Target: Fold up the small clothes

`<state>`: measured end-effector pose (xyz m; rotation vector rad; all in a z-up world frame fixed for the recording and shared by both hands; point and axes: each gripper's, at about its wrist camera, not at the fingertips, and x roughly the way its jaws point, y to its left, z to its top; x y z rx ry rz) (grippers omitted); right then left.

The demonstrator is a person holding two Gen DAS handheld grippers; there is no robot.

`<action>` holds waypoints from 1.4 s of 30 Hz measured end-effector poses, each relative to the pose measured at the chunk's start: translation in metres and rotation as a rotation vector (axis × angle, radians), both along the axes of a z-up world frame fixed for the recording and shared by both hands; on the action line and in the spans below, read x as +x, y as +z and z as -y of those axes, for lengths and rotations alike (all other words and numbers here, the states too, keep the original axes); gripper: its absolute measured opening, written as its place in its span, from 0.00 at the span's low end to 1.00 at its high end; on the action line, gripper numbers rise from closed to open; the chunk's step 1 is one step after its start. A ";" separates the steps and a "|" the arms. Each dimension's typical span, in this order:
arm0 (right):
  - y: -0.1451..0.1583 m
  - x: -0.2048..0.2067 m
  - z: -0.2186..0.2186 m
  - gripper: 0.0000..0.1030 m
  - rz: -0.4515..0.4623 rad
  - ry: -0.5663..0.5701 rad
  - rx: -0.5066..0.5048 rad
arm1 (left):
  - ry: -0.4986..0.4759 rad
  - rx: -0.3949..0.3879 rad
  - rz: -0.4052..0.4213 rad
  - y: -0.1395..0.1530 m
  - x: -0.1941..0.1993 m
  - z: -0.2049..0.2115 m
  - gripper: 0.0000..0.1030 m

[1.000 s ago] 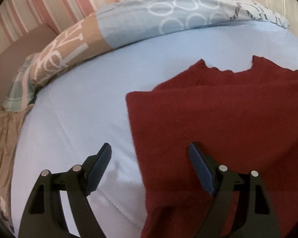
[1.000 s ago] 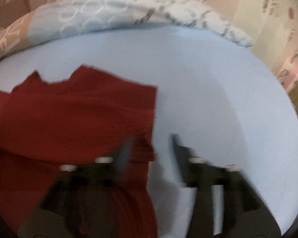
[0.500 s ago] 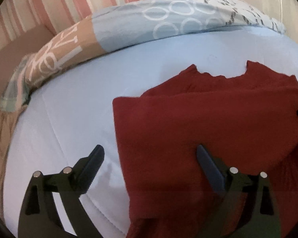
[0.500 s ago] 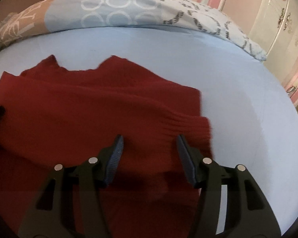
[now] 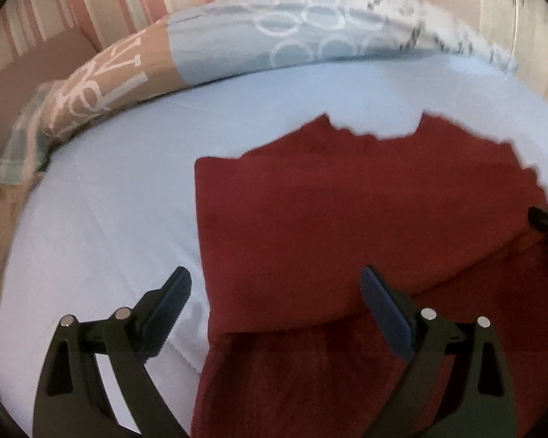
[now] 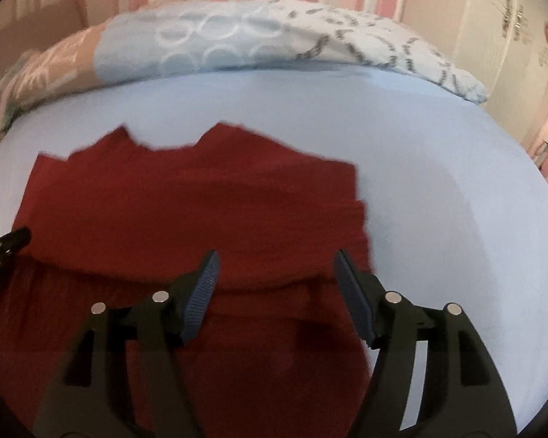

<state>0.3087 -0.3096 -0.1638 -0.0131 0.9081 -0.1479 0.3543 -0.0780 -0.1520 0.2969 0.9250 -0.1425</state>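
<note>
Your one red sweater (image 5: 347, 226) lies on the bed (image 5: 109, 219), well short of the patterned duvet (image 5: 237, 43) along its far edge, with one fold already laid across its upper part. Your two hand-held grippers hover over it holding nothing: the left hand-held gripper (image 5: 276, 292) gapes wide astride the sweater's left edge, and the right hand-held gripper (image 6: 276, 273) has just been opening above the folded cuff. If either pad snags the loose knit, I judge the fold could drag askew.
</note>
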 end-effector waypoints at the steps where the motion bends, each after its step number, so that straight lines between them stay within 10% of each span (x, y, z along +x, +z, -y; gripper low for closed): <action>1: -0.005 0.001 -0.003 0.64 -0.012 0.010 -0.009 | 0.003 0.005 -0.022 -0.005 0.001 0.002 0.91; 15: -0.025 -0.001 0.006 0.72 -0.084 0.006 -0.011 | 0.094 -0.157 -0.174 -0.038 0.002 -0.032 0.95; 26: 0.020 -0.068 0.007 0.80 0.115 0.087 0.095 | 0.077 -0.180 0.077 0.023 -0.058 -0.044 0.95; 42: 0.035 -0.162 -0.022 0.84 0.092 0.135 0.079 | 0.062 -0.172 0.032 0.047 -0.166 -0.077 0.97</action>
